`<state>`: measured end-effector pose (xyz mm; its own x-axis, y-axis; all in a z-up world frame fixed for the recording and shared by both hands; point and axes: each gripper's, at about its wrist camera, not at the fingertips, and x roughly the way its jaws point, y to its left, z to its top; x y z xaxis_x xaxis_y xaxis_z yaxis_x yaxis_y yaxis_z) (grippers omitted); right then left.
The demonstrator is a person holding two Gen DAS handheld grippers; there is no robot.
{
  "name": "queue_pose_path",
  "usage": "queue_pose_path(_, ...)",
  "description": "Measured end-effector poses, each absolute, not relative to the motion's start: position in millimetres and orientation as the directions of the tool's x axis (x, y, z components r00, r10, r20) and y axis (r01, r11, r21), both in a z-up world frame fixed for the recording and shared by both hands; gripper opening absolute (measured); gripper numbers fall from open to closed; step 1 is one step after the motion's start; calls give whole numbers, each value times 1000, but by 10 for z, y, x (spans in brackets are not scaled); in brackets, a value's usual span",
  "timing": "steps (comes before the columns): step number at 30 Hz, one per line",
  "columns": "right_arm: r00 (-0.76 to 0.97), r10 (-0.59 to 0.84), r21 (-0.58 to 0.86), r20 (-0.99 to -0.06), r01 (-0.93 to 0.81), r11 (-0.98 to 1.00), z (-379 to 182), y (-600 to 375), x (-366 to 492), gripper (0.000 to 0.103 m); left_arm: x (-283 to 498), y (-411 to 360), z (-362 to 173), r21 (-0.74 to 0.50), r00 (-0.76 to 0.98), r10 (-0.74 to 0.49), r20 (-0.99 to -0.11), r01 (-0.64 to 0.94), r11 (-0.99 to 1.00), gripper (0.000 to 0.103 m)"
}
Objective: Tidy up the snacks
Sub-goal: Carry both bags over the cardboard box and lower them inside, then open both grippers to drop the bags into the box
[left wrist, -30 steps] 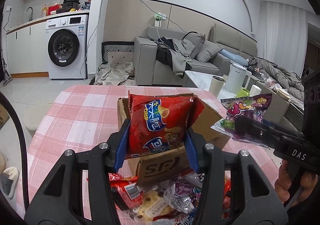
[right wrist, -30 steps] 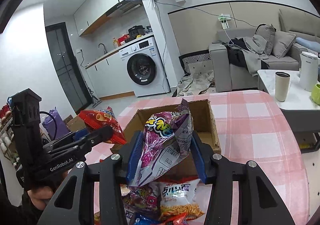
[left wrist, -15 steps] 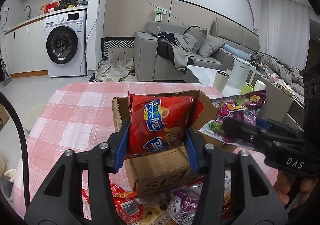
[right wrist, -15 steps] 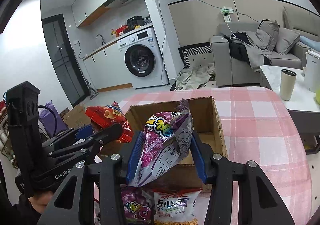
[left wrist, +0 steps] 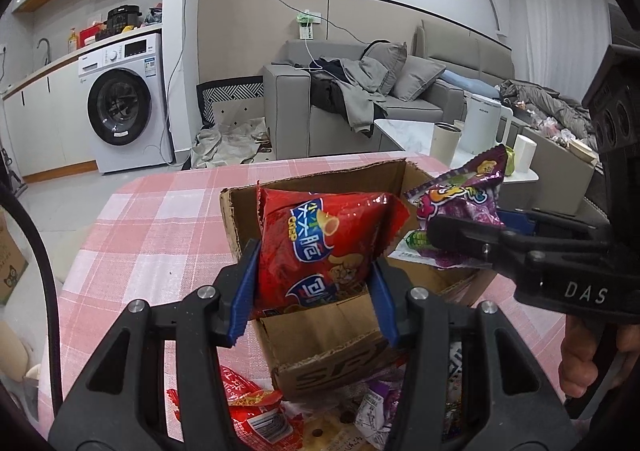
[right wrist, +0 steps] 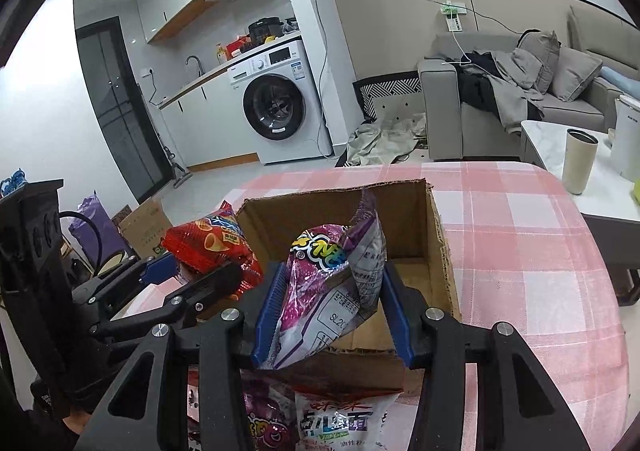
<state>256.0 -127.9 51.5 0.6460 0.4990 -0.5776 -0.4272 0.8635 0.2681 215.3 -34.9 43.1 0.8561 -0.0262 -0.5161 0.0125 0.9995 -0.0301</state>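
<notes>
Over the "SF" cardboard box [left wrist: 344,335], left claw [left wrist: 312,283] gripping red "Crisp" bag [left wrist: 320,247], right claw [right wrist: 332,307] gripping purple bag [right wrist: 332,283]

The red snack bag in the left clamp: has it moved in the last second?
Yes. The red snack bag, gripped by the left gripper, has come forward over the cardboard box, whose near wall now shows below it.
</notes>
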Motion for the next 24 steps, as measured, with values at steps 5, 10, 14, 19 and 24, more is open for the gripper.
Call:
queue_pose_path(5, 624, 497, 278, -602, -420, 864, 411, -1274, 2608, 48, 2182, -312, 401, -15, 849, -24, -527, 18, 1000, 48)
queue_pose_path(10, 608, 501, 282, -616, -424, 861, 343, -1267, 2609, 48, 2221, -254, 371, -11, 845, -25, -533, 22, 1000, 48)
queue_pose_path(14, 596, 514, 292, -617, -433, 853, 341, -1242, 2595, 48, 2235, -208, 358, -2, 847, -25, -531, 28, 1000, 48)
queue_pose_path(19, 582, 523, 291, -622, -449, 845, 321, -1180, 2581, 48, 2253, -145, 354, 4, 846, -25, -533, 32, 999, 48)
queue_pose_path(24, 580, 534, 310, -616, -444, 840, 314, -1184, 2576, 48, 2214, -166, 386, -26, 842, -50, -537, 43, 999, 49)
